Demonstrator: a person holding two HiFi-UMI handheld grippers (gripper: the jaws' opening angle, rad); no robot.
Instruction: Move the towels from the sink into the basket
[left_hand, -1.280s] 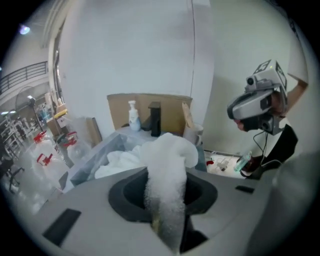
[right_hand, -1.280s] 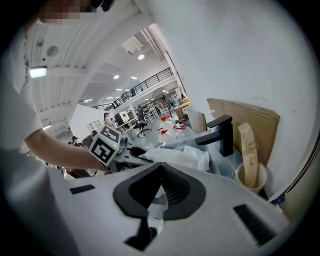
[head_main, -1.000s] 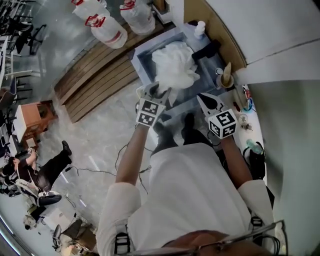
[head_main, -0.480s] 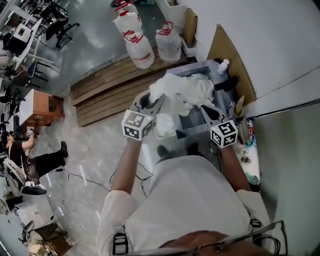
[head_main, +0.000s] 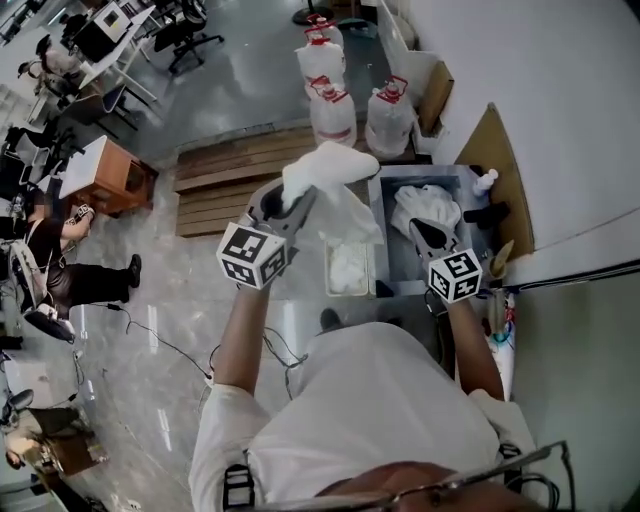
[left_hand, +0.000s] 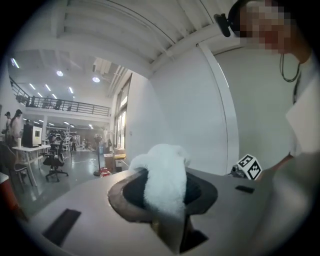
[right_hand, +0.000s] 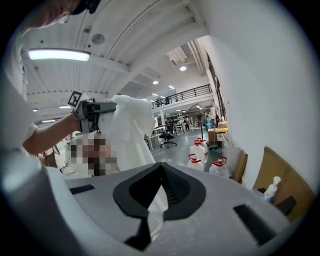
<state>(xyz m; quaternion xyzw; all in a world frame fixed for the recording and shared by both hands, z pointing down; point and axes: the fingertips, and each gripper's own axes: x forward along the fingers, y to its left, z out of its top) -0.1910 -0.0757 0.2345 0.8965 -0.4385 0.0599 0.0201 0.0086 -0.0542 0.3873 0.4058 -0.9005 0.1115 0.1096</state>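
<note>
My left gripper is raised left of the sink and is shut on a white towel, which bulges over its tips and hangs down toward the basket. The basket stands against the sink's left side with white cloth in it. My right gripper is over the sink's front. Its jaws are closed, and a strip of the same towel shows between them. Another white towel lies in the sink.
Three water jugs stand beyond the sink beside a wooden pallet. A soap bottle and a cardboard sheet are at the sink's far right. A wooden cabinet and a seated person are at the left.
The left gripper has lifted the towel up out of the sink and carried it left. The right gripper has risen too. One towel stays behind in the sink.
</note>
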